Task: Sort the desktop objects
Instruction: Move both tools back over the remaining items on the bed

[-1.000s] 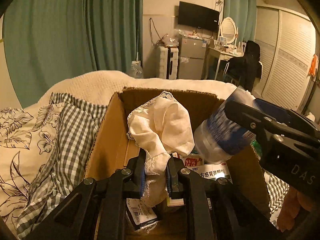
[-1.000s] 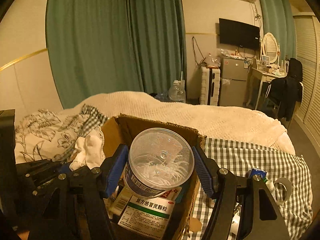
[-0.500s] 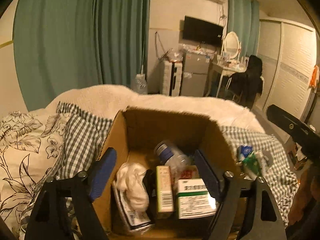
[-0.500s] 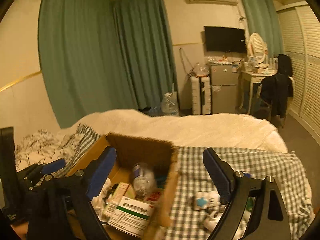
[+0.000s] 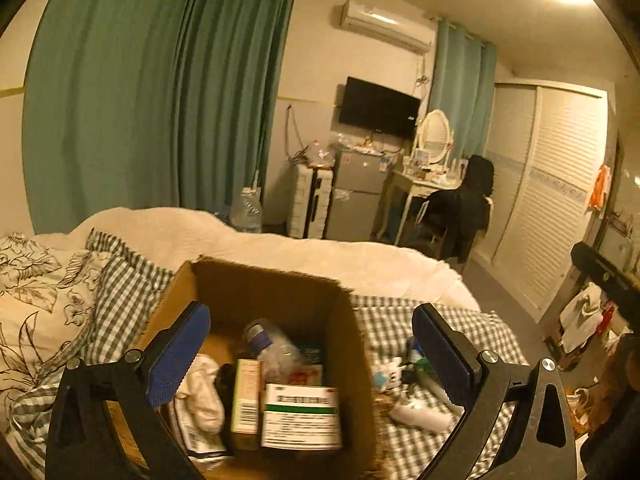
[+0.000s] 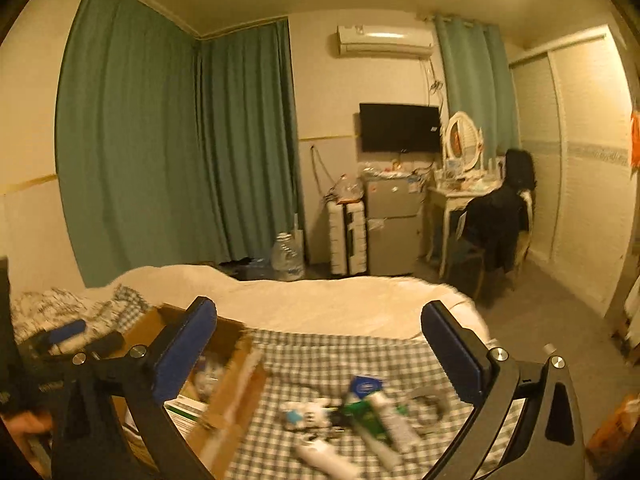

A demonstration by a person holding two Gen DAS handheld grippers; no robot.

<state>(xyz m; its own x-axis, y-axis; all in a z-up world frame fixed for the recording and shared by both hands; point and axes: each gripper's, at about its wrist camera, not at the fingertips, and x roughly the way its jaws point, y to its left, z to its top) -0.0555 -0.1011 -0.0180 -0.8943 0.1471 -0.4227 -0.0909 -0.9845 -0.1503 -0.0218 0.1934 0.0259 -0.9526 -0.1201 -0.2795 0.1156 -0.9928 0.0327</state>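
Note:
An open cardboard box [image 5: 352,344] stands on the bed. In it lie a white cloth [image 5: 202,396], a clear plastic jar [image 5: 276,348] on its side and two medicine boxes [image 5: 300,416]. My left gripper [image 5: 311,313] hovers above and in front of the box, its jaws opening wide with nothing between them. My right gripper [image 6: 319,307] is over the checked blanket [image 6: 320,352] to the right of the box [image 6: 236,384], its jaws also opening and empty. Below it lie several loose items [image 6: 360,408]: tubes, small packets and a tape roll [image 6: 432,400].
A floral pillow [image 5: 36,300] lies left of the box and a white blanket [image 5: 280,248] behind it. Beyond the bed are green curtains [image 5: 160,100], a water bottle [image 5: 246,210], a small fridge [image 5: 356,196], a dressing table with a chair [image 5: 460,208], and wardrobe doors [image 5: 560,184].
My left gripper let go of the white cloth and my right let go of the clear jar; both now lie in the box. Both grippers opened wide and rose; the right swung right.

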